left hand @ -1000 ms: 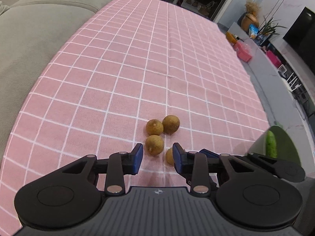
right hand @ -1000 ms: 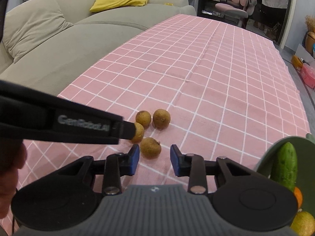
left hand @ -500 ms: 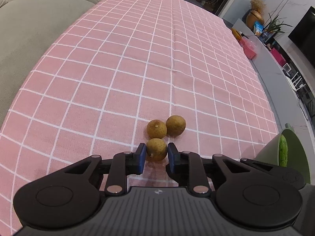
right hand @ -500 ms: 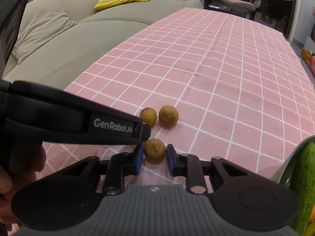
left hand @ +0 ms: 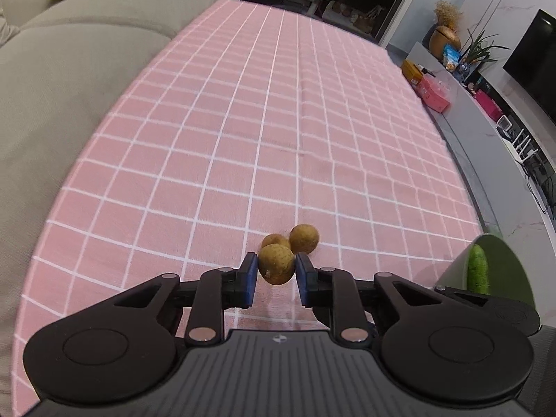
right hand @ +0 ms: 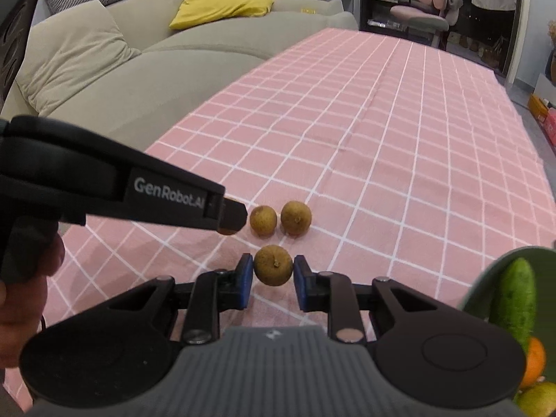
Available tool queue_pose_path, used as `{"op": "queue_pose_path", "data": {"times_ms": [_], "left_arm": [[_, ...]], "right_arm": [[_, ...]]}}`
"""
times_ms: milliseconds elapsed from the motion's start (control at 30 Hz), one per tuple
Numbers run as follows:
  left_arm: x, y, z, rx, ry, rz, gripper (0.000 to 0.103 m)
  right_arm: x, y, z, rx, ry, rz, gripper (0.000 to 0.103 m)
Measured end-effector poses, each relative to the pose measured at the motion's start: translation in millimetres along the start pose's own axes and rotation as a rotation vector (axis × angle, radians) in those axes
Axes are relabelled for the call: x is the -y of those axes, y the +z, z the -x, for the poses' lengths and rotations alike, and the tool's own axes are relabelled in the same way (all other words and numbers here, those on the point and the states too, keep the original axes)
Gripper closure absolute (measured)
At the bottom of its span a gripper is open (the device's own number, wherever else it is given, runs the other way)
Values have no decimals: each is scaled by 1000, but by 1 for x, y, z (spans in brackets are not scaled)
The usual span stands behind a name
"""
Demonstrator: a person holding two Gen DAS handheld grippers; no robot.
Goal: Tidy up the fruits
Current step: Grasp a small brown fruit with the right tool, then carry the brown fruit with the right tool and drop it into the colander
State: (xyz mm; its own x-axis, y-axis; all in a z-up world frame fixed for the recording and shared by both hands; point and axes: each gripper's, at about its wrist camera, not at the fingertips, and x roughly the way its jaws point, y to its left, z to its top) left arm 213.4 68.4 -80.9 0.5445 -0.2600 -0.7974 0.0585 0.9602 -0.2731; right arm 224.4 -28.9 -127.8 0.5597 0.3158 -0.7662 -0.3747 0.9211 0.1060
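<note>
Small brown round fruits lie on a pink checked tablecloth (left hand: pixel 278 139). My left gripper (left hand: pixel 276 271) is shut on one brown fruit (left hand: pixel 276 269) and holds it just above the cloth; two more fruits (left hand: pixel 303 238) lie right behind it. My right gripper (right hand: pixel 272 267) is shut on another brown fruit (right hand: pixel 272 266). Two loose fruits (right hand: pixel 295 218) lie beyond it. The left gripper (right hand: pixel 229 224) shows from the side in the right wrist view, and its fruit is mostly hidden by the finger.
A green bowl (right hand: pixel 486 278) at the near right holds a cucumber (right hand: pixel 517 299), an orange (right hand: pixel 533 361) and a yellow-green fruit; it also shows in the left wrist view (left hand: pixel 504 264). A beige sofa (right hand: pixel 121 80) runs along the table's left edge.
Both grippers closed onto a brown fruit each, then lifted them slightly off the cloth. Two fruits stay on the cloth.
</note>
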Motion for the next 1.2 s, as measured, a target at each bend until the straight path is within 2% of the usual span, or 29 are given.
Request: {"op": "queue_pose_path", "data": {"times_ms": [267,600,933,1200], "left_arm": [[32,-3,44,58,-35,-78,77],[86,-12,73,88,-147,-177,77],[139,-24,63,44,-252,-312,77],[168,-45,24,-46,-254,-415,77]], "right_arm": [[1,-2,58,67,-7,5,82],[29,-17,136,142,-61,-27,82],[83,-49,183,148,-184,-101,82],[116,-71,183,97,-220,-132,82]]}}
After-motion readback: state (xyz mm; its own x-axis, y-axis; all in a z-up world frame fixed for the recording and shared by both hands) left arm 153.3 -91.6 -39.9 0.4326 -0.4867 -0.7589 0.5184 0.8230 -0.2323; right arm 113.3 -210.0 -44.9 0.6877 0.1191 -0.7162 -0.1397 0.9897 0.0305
